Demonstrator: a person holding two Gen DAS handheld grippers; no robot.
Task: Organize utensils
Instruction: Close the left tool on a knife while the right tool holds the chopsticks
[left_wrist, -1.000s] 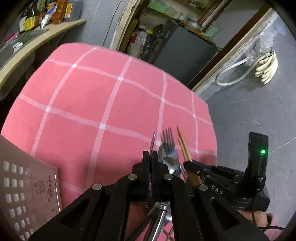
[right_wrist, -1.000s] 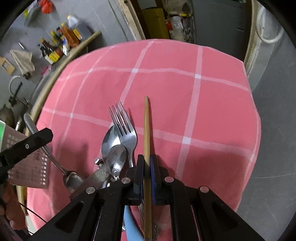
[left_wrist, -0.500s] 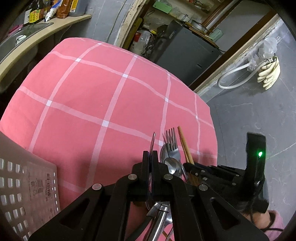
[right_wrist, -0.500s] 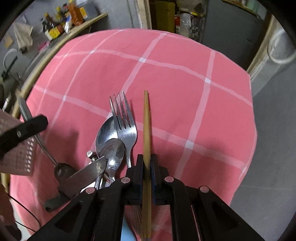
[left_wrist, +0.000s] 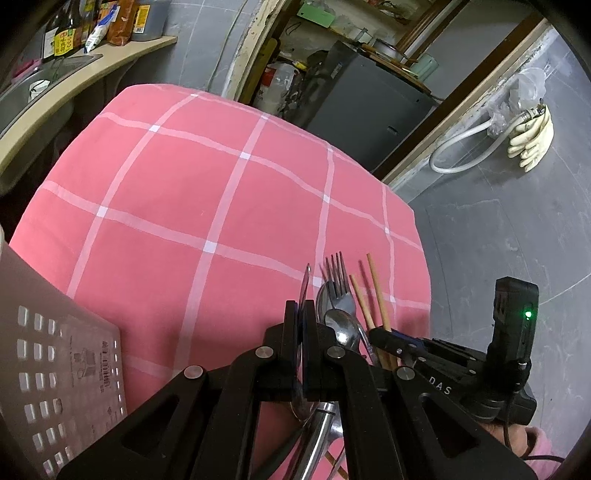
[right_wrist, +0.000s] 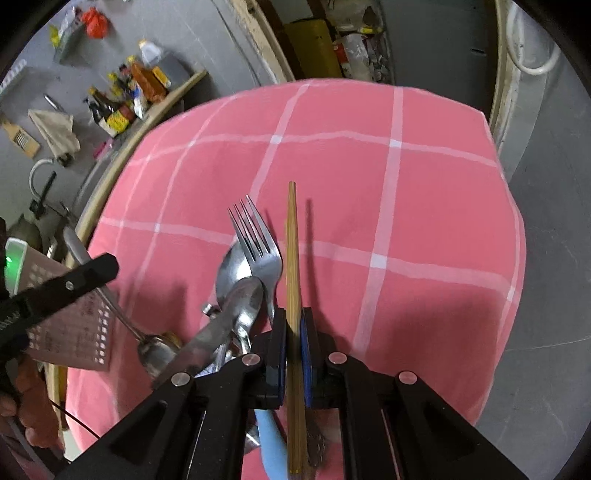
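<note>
My left gripper (left_wrist: 302, 314) is shut on a metal spoon, seen edge-on as a thin blade (left_wrist: 305, 291); in the right wrist view the spoon (right_wrist: 110, 295) hangs from the left gripper (right_wrist: 107, 264) bowl down. My right gripper (right_wrist: 293, 325) is shut on a wooden chopstick (right_wrist: 293, 251) pointing forward above the cloth; it also shows in the left wrist view (left_wrist: 378, 299). A fork (right_wrist: 258, 240), spoons (right_wrist: 236, 273) and a knife (right_wrist: 207, 343) lie in a pile on the pink checked tablecloth (right_wrist: 369, 184), left of the chopstick. A second chopstick (left_wrist: 360, 301) lies beside the fork (left_wrist: 338, 277).
A white perforated plastic basket (left_wrist: 48, 369) stands at the near left of the table. A counter with bottles (right_wrist: 125, 99) runs along the left. A dark cabinet (left_wrist: 362, 107) stands behind the table. Grey floor lies to the right.
Both grippers have risen slightly with their utensils still held. The right gripper's chopstick is now lifted clear of the second chopstick on the cloth. The pile has not moved.
</note>
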